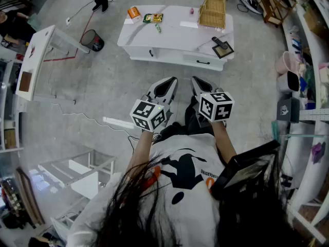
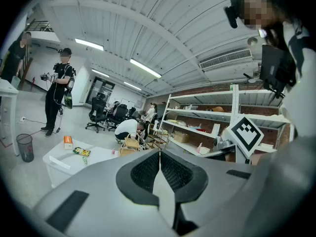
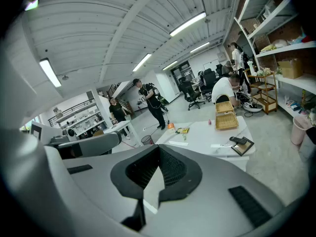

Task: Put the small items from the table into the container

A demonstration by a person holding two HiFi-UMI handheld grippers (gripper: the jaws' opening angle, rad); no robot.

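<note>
the pink item [image 1: 192, 10] near the wicker basket [image 1: 212, 10] is too small to identify

Ahead across the floor: table [image 1: 175, 35]. On it, head view: basket [image 1: 212, 14] at the far right; box [image 1: 134, 13] at the far left, packet [image 1: 152, 18] just right of the box; small item [image 1: 192, 11] between packet and basket, at the far edge. At the near right corner the remote [image 1: 220, 41] lies partly on a flat frame [image 1: 226, 50] — both in front of the basket. On the floor left of the table: bin [image 1: 93, 40], with a second table [image 1: 38, 55] further left. Down the right side runs shelving [image 1: 300, 71]. Nearest the person, the left gripper [image 1: 169, 82] and right gripper [image 1: 198, 81] sit side by side — well short of the table.
</note>
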